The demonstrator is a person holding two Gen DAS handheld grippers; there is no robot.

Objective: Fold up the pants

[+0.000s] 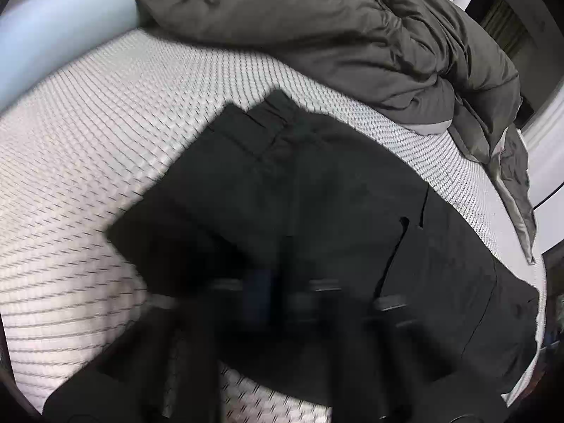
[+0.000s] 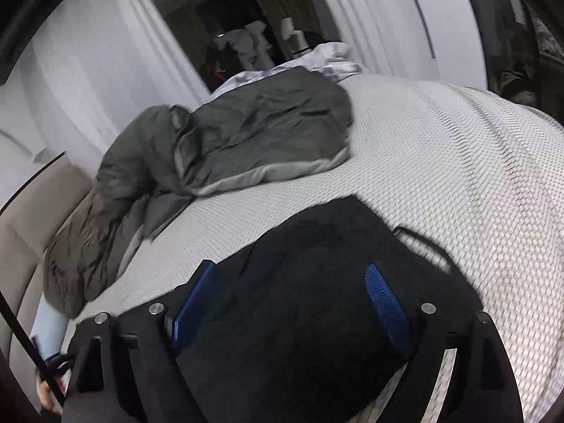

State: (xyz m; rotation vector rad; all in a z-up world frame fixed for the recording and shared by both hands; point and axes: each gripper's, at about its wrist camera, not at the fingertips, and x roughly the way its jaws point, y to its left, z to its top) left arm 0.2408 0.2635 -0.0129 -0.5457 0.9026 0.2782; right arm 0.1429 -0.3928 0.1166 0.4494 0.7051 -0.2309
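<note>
The black pants (image 1: 317, 194) lay spread on the white textured mattress (image 1: 105, 134), and in the left wrist view their long axis ran from the upper left, where a squared end with small pleats was seen, down toward the lower right edge of the bed. A second dark layer with a straight edge lay over the near part, so the pants seemed to be already folded one time, but this was only my judgement. The left gripper (image 1: 292, 303) was directly over the near part of the fabric, very close to it, and the picture there was strongly blurred; I could not tell if its fingers were apart or pressed together, or if they pinched any cloth. In the right wrist view the right gripper (image 2: 292, 303) stood with its blue pads (image 2: 386, 303) wide apart, and the pants (image 2: 317, 246) filled the space between them and continued forward; whether the pads touched the cloth could not be told, and nothing was clamped. A grey comforter (image 2: 246, 134) lay heaped well behind the pants, apart from them. Both grippers were near the same end of the pants, so the coming move probably needed a grasp there and a carry along the long axis.
</note>
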